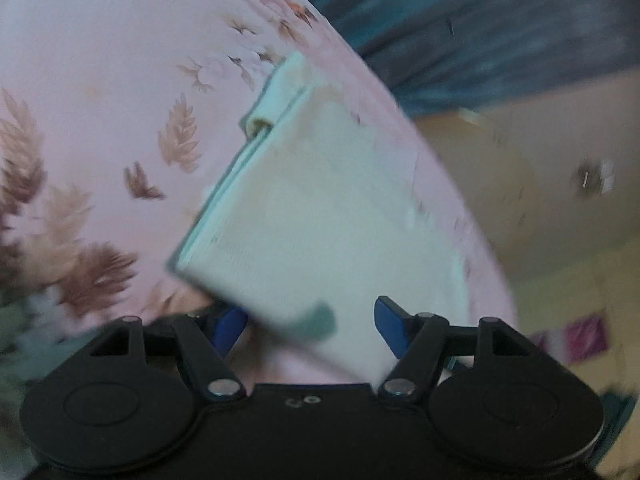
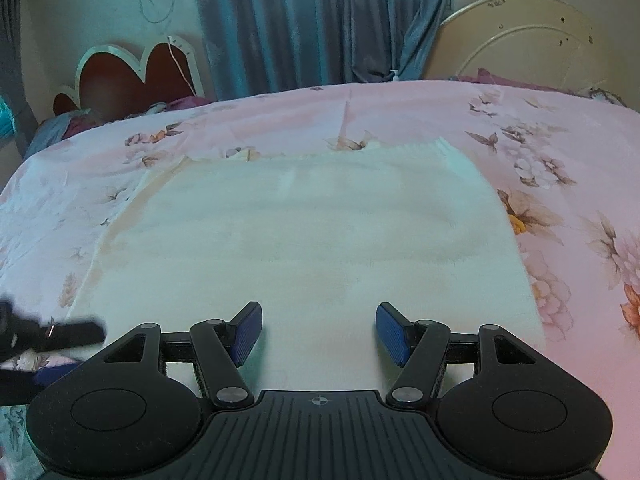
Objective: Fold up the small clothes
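Hovering open over pale cream folded cloth (image 2: pixel 312 240) on pink floral bedsheet (image 2: pixel 560 140): right gripper (image 2: pixel 319 330); left gripper (image 1: pixel 310 322) likewise open-jawed.

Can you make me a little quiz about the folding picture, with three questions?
1. True or false: the right gripper is squeezing the white cloth.
2. What is the white cloth lying on? A) a wooden floor B) a pink flowered bedsheet C) a chair
3. Fill in: in the left wrist view, the left gripper has its jaws ____.

Key:
1. False. Its jaws stand apart over the cloth.
2. B.
3. Open; the cloth's near edge lies between them, and no pad presses on it.
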`<state>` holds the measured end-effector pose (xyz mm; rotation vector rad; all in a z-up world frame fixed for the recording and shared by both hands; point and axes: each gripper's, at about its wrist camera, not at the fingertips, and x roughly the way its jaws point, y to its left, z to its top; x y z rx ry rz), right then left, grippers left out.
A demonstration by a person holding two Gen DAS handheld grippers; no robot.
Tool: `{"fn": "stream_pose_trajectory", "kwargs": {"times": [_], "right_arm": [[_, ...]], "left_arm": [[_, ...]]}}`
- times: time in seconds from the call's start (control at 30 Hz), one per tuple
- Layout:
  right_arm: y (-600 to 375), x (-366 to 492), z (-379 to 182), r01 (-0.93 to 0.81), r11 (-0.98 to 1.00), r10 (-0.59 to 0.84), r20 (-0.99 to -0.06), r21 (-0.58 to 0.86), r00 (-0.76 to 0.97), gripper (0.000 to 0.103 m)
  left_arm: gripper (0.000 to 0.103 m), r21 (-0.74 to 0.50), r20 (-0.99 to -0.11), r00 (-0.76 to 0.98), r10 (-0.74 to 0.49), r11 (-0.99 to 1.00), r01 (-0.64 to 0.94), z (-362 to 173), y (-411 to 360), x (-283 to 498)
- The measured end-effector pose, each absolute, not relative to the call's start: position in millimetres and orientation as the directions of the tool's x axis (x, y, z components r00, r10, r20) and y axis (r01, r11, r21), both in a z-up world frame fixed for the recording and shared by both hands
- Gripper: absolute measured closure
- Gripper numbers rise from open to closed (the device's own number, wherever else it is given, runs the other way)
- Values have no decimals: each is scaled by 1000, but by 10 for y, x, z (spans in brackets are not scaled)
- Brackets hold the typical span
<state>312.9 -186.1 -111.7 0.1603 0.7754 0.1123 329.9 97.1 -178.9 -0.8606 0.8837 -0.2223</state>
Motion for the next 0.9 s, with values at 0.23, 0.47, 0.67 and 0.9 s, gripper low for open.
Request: {"fn": "stream_pose_trajectory", "kwargs": {"times": [0.23, 0.47, 0.67, 0.9], "right_arm": [[-1775, 3546, -1119, -88, 984, 168, -667, 152, 726, 40], [-1702, 3953, -1338, -132, 985, 170, -680, 108, 714, 40], [-1623, 3846, -1426, -171, 984, 154, -664, 40, 731, 34], [-1612, 3814, -1501, -225, 974, 169, -653, -2, 738, 32]], "left_arm": [[40, -781, -501, 754, -425, 597, -183, -1908, 837, 3571], [84, -775, -503, 795, -340, 584, -242, -2040, 870, 3712], [95, -735, -517, 804, -296, 635, -239, -1937, 828, 3651], [96, -618, -509, 829, -230, 769, -166, -1568, 571, 3618]]}}
